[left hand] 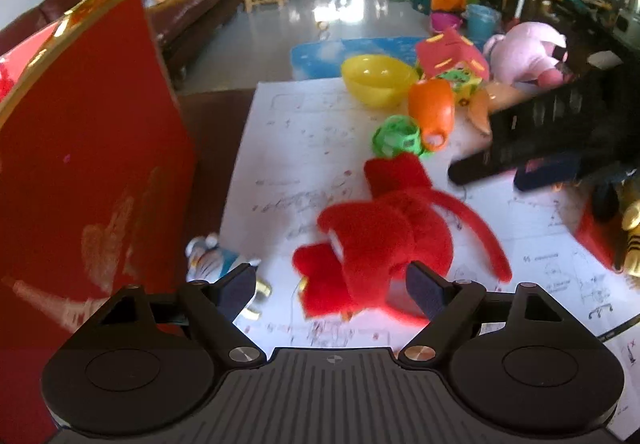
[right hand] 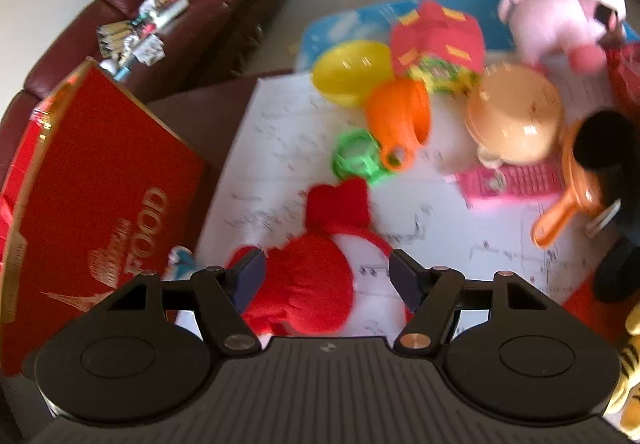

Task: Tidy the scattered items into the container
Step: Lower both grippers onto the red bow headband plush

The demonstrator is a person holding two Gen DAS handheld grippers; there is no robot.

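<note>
A red plush toy [left hand: 384,244] lies on a white scribbled paper sheet [left hand: 288,147]. My left gripper [left hand: 332,290] is open just above the toy, whose lower part shows between the fingers. In the right wrist view the same red plush toy [right hand: 316,284] lies between the fingers of my open right gripper [right hand: 326,278], with bare paper showing beside the right finger. A red box [left hand: 88,163] with gold lettering stands at the left, and it shows as the red box [right hand: 100,179] in the right wrist view.
On the sheet lie a yellow bowl [right hand: 352,71], an orange cup [right hand: 400,119], a green ball [right hand: 356,157], a peach pot [right hand: 516,115], a pink toy keyboard [right hand: 512,179] and an orange pan [right hand: 572,199]. A small blue-white figure [left hand: 212,258] lies by the box. A blurred black ribbed body [left hand: 540,131] crosses the right side.
</note>
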